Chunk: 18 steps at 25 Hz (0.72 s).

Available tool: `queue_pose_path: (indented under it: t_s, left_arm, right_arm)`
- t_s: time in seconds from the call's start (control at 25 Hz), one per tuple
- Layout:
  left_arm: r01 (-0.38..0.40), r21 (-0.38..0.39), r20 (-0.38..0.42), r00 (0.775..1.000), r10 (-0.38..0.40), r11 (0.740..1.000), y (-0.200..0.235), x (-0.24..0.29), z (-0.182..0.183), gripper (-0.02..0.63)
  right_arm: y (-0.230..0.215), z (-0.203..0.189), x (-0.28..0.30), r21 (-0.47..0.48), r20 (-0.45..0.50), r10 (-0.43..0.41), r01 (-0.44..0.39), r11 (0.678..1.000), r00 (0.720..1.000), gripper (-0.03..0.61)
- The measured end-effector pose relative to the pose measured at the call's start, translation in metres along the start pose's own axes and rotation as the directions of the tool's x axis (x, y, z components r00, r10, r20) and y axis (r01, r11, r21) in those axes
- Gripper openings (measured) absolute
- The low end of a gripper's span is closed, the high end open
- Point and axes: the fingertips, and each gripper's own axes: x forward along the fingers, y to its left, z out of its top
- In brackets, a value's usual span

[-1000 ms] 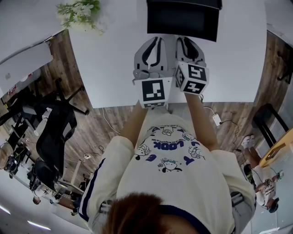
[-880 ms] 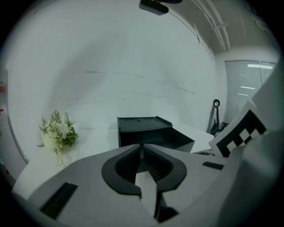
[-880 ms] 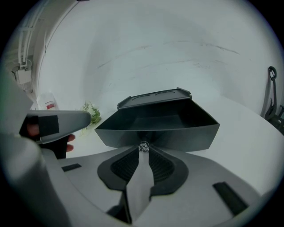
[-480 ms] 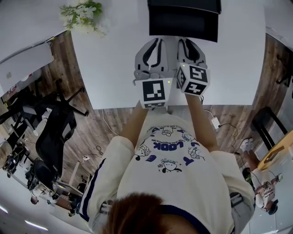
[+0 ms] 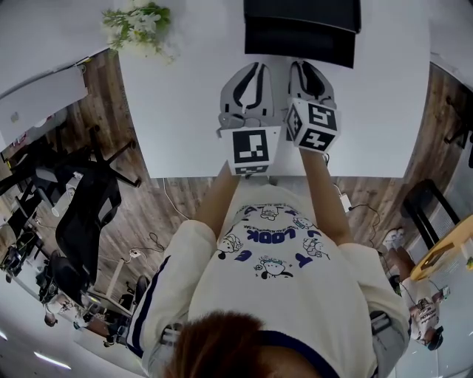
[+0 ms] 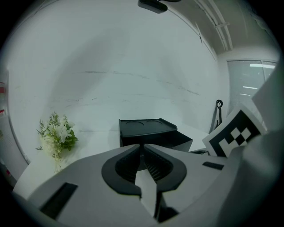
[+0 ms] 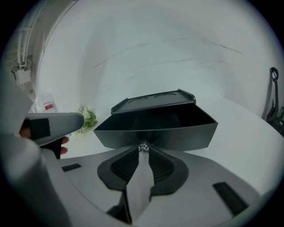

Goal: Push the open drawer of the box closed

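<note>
The drawer (image 7: 155, 126) stands pulled out of the box (image 7: 153, 101) on the counter (image 5: 185, 111), the right gripper (image 7: 143, 153) at its knob (image 7: 143, 146) and the left gripper (image 6: 142, 150) beside, both jaws pressed together and empty; the push seems about to start, needing straight pressure toward the box.

On your tabletop (image 5: 185, 111) the box (image 5: 301, 15) stands at the far edge, its drawer (image 7: 155, 131) pulled out toward you. Your right gripper (image 5: 307, 65) sits just on the near side of the drawer front, with your left gripper (image 5: 251, 66) close beside it on the left. The flowers (image 5: 140, 26) lie at the far left corner. A chair (image 5: 85, 214) stands on the floor to the left.
</note>
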Motion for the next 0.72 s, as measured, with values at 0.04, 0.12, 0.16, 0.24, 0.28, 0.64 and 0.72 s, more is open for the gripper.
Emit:
queue_pose_path:
  t_s: [0.04,0.12,0.16,0.24,0.28,0.64,0.72]
  left_arm:
    - [-0.001,0.000,0.001,1.000,0.001,1.000,0.000,0.001,0.001,0.035]
    - [-0.003,0.000,0.006,1.000,0.003,1.000,0.001,0.004,0.003,0.035]
    - [-0.003,0.000,0.009,1.000,0.003,1.000,0.002,0.006,0.004,0.035]
    - [-0.005,-0.001,0.014,1.000,0.005,1.000,0.003,0.009,0.005,0.035]
    - [-0.006,0.000,0.015,1.000,0.006,1.000,0.004,0.010,0.005,0.035]
    - [-0.006,-0.005,0.010,1.000,0.006,1.000,0.007,0.024,0.008,0.035]
    - [-0.006,-0.005,0.005,1.000,0.006,1.000,0.007,0.026,0.007,0.035]
  right_arm:
    - [-0.001,0.001,0.001,0.000,0.001,0.000,0.000,1.000,1.000,0.083]
    - [-0.002,0.004,0.004,-0.002,0.002,-0.001,0.001,1.000,1.000,0.083]
    - [-0.002,0.005,0.006,-0.002,0.003,-0.001,0.001,1.000,1.000,0.083]
    - [-0.003,0.007,0.012,-0.003,0.003,-0.001,0.001,1.000,1.000,0.083]
    - [-0.003,0.008,0.014,-0.002,0.003,-0.001,0.001,1.000,1.000,0.083]
    - [-0.007,0.022,0.029,0.002,0.018,-0.002,0.002,1.000,1.000,0.083]
    - [-0.008,0.025,0.032,0.004,0.022,-0.003,0.002,1.000,1.000,0.083]
